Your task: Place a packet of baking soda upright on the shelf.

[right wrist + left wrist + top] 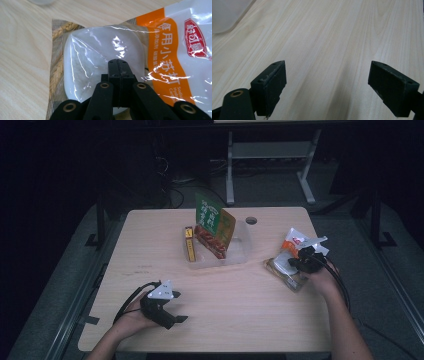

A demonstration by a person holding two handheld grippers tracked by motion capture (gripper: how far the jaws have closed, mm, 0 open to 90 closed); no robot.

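Lying at right centre of the high view, near the edge of the table (240,305): a flat packet (97,57) of something white and rounded under glossy clear film, with a printed brown border. Partly overlapped on its right side in the right gripper view by an orange-and-white pouch (180,50), the two touching.

Right gripper (118,62) low over the packet, jaws pressed together at lower centre of that view. Cannot tell whether a fold of film is pinched between them or nothing at all.

Probably light and soft, judging by the rounded, pillowy look. Slippery film, likely to slide out of a shallow pinch, and contents likely to dent under a hard squeeze. Best taken by the flat sealed border at the left of the right gripper view, or across the narrow width with gentle pressure. Risk of dragging the pouch along if gripped near the overlap.

Left gripper (175,320) at lower left of the high view, jaws wide apart with only bare wood between, well apart from the packet.

At upper centre, a clear tray (240,251) holding an upright green-and-orange bag (212,222) and a slim yellow box (189,244). Open tabletop between packet and tray, nothing blocking the way
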